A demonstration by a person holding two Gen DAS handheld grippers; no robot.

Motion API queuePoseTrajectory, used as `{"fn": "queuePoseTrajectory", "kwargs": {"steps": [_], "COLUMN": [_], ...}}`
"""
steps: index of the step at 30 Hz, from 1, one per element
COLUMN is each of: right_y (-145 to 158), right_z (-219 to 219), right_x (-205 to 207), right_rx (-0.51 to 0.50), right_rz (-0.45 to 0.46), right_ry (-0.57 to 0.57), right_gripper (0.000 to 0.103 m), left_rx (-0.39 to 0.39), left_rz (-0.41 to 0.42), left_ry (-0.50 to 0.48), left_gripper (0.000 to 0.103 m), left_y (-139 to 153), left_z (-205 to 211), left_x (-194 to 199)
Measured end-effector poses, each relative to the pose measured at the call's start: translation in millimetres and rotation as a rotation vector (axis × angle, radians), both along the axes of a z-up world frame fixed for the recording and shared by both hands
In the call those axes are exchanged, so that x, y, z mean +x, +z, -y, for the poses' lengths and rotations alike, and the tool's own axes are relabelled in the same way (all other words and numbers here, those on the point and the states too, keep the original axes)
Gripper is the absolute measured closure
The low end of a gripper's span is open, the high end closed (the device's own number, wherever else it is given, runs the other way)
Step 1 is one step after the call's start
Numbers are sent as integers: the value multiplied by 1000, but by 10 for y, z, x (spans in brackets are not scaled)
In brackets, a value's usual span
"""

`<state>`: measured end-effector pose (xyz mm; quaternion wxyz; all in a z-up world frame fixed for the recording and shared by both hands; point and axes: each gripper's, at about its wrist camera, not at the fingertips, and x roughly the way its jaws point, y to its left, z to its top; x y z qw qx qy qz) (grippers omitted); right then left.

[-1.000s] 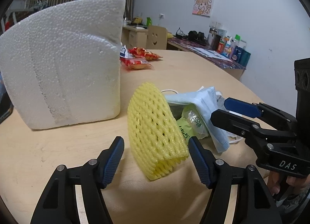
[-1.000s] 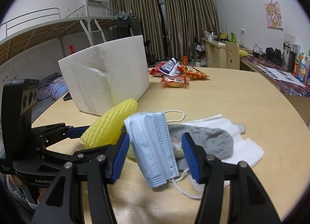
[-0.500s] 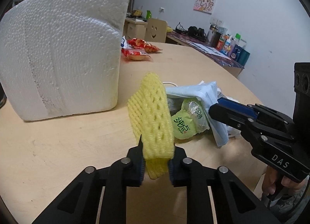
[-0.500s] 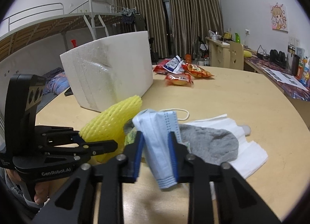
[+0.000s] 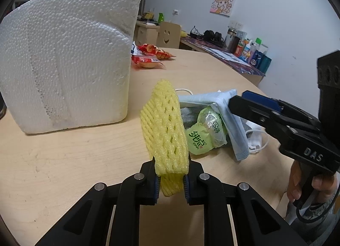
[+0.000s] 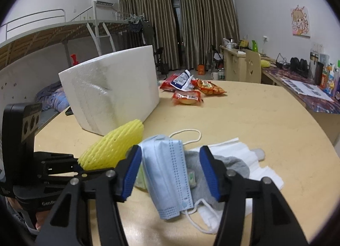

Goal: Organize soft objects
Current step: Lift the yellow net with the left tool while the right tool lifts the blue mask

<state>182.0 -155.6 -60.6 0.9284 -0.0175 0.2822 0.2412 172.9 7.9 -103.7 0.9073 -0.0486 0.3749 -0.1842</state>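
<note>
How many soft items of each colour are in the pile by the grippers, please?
Yellow: 1, foam net
Blue: 1, blue mask
White: 1, white mask
Grey: 1, sock
Green: 1, packet
Total: 5

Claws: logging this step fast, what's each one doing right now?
Left claw: shut on the yellow foam net.
Right claw: open, straddling the blue face mask, not gripping it.

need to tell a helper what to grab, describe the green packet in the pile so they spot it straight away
Start at the big white foam block on the round wooden table; to its right lies a heap of soft things. The green packet sits between the yellow foam net and the blue face mask. It alone is crinkly, shiny green plastic with printed lettering.
</note>
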Motion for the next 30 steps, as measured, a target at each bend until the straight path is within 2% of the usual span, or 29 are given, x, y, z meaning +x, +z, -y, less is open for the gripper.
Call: {"fn": "queuePoseTrajectory", "kwargs": {"steps": [5, 11, 18, 21, 24, 25, 27, 29, 30], "right_y": [-36, -93, -50, -21, -62, -73, -84, -87, -79], "right_z": [-92, -217, -214, -199, -198, -195, -205, -193, -190], "right_x": [91, 123, 99, 62, 89, 84, 74, 54, 43], "right_rx": [7, -45, -14, -3, 7, 3, -4, 0, 1], "right_rz": [-38, -58, -54, -48, -92, -92, -91, -97, -97], "right_ry": [26, 38, 53, 62, 70, 64, 60, 56, 59], "right_gripper": [42, 40, 40, 53, 58, 64, 65, 75, 75], "left_rx": [-6, -5, -14, -14, -11, -12, -14, -14, -14], "left_rz": [5, 7, 10, 10, 13, 14, 13, 14, 14], "left_ry": [-2, -5, -4, -5, -4, -2, -1, 1, 0], "left_gripper": [84, 84, 84, 84, 84, 84, 84, 84, 84], "left_y": [20, 24, 28, 31, 35, 35, 39, 42, 44], "left_z": [-3, 12, -7, 0, 0, -2, -2, -8, -6], "left_x": [-15, -34, -57, -64, -80, -83, -86, -90, -97]}}
